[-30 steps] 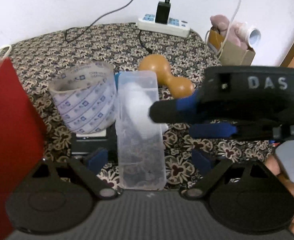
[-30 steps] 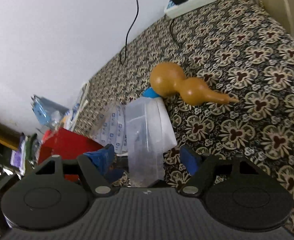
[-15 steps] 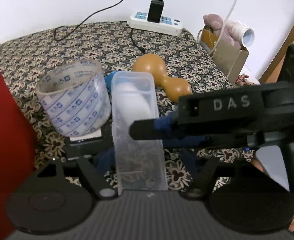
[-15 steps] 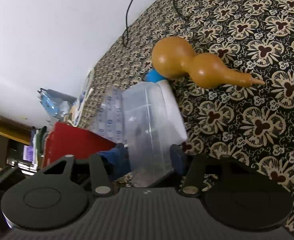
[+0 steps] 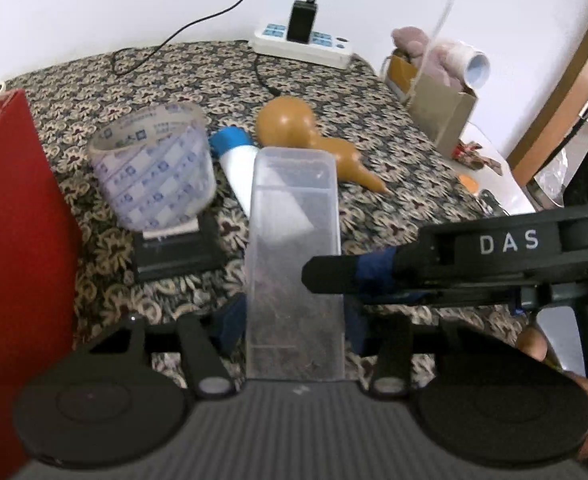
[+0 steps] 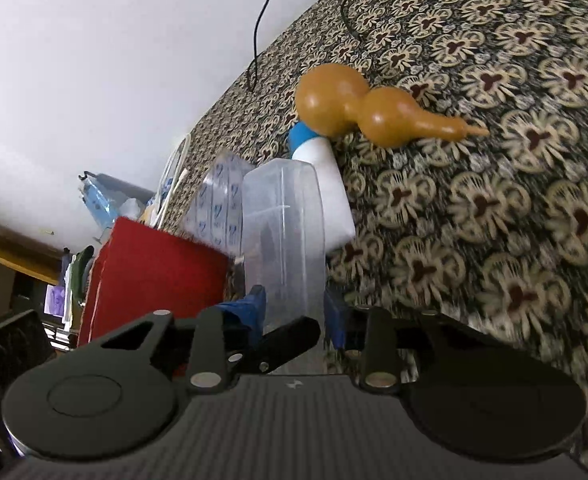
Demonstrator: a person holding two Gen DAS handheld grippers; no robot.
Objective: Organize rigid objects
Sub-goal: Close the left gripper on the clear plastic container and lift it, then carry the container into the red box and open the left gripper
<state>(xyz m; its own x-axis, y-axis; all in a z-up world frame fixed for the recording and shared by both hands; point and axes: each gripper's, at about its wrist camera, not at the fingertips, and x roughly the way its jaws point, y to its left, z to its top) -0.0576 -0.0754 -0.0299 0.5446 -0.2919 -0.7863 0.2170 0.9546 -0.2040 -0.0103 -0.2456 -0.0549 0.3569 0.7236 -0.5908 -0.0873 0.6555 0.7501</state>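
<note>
A long clear plastic box (image 5: 294, 256) is held by both grippers above the patterned table (image 5: 394, 152). My left gripper (image 5: 292, 320) is shut on its near end. My right gripper (image 6: 294, 312) is shut on the same box (image 6: 282, 236); it comes in from the right of the left wrist view (image 5: 354, 276). Beneath and behind the box lie a white bottle with a blue cap (image 5: 240, 164) and a tan gourd (image 5: 310, 136). A roll of printed tape (image 5: 154, 172) stands on a black case (image 5: 178, 248).
A red box (image 5: 10, 240) stands at the left and shows in the right wrist view (image 6: 154, 276). A power strip with a charger (image 5: 302, 40) lies at the table's far edge. A brown paper bag (image 5: 438, 108) with soft toys stands at the right.
The clear box has been lifted and pulled back from the bottle and gourd. My right gripper has closed onto the box's near end and moved lower right in the left wrist view.
</note>
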